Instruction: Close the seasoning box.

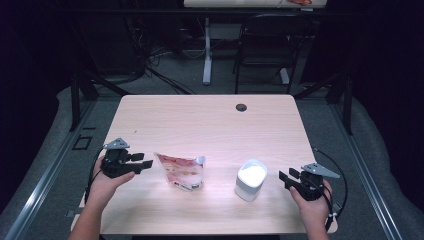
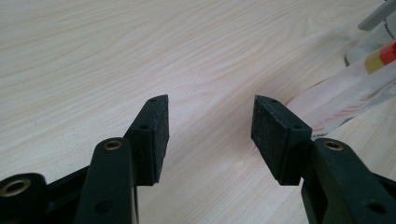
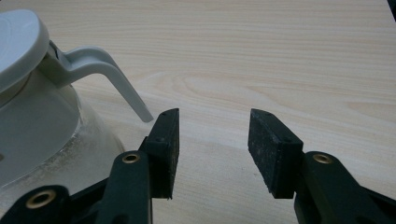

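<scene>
— Grippers first: where do we have them?

— We see the left gripper (image 1: 145, 163) at the left side of the table (image 1: 210, 120), held just above the wood and pointing toward the middle. Its jaws stand apart with bare wood between them, so it is released and grips nothing.

— And the other?

— The right gripper (image 1: 284, 176) sits near the table's right front corner, pointing left. We see its jaws spread wide too, with nothing between the pads (image 3: 275, 149).

— What lies between the two?

— Two things. We have a clear pouch (image 1: 181, 171) with red and pink print, lying a little left of centre, just beside the left gripper's tips but not touching them. In the left gripper view its edge (image 2: 355, 88) runs off to the right of the jaws.

— And nearer the right hand?

— A white container (image 1: 250, 180) with a lid stands upright, near the right gripper and apart from it. In the right gripper view we see its grey lid (image 3: 21, 44) and a curved grey lever (image 3: 105, 70) whose tip comes down just beside the left jaw; we cannot tell whether they touch.

— Pouch and container?

— Apart, with bare wood between.
</scene>
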